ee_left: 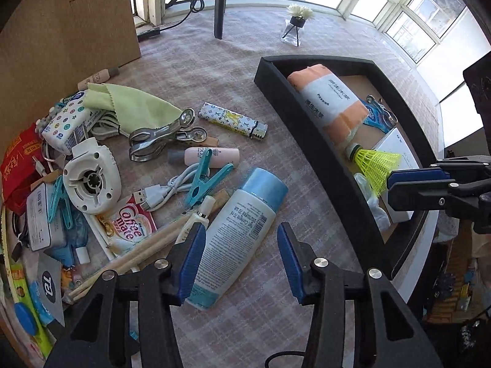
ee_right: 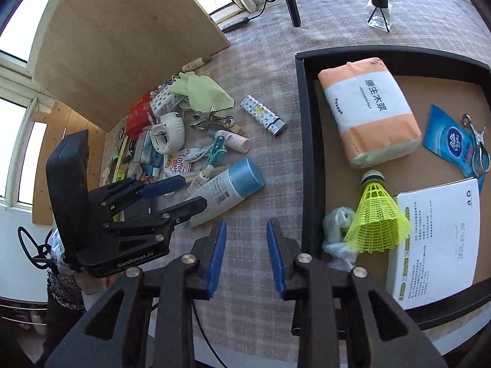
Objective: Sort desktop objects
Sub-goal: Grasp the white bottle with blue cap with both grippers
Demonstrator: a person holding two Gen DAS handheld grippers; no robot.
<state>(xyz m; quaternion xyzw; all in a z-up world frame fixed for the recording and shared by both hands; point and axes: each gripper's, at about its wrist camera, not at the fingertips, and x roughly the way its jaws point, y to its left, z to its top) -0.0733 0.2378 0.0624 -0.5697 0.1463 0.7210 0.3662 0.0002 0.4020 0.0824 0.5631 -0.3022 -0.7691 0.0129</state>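
At the nine o'clock side of the worktop (ee_left: 245, 61) lies the unsorted heap: a white round fan (ee_left: 92, 178), a green cloth (ee_left: 132, 107), a steel clip (ee_left: 159, 138), a Coffee mate sachet (ee_left: 132, 227), a teal clothespin (ee_left: 205, 181) over a white USB cable (ee_left: 165, 190), and a pink tube (ee_left: 208, 155). Just toward twelve o'clock from the pink tube rests a patterned lighter (ee_left: 233, 121). The left hand-held gripper (ee_left: 242, 260) hovers with its jaws spread wide, its left blue pad beside the base of a blue-capped lotion bottle (ee_left: 242, 230) lying tilted at six o'clock; nothing is held. The right hand-held gripper (ee_right: 247, 257) is parted and empty too, over bare cloth near the tray's edge. At three o'clock sits the black tray (ee_right: 303, 116), holding an orange-and-white tissue pack (ee_right: 368, 113), a blue wipes packet (ee_right: 451, 141), a yellow shuttlecock (ee_right: 377, 217) beside a crumpled plastic bag (ee_right: 337, 230), and a white printed card (ee_right: 435, 245).
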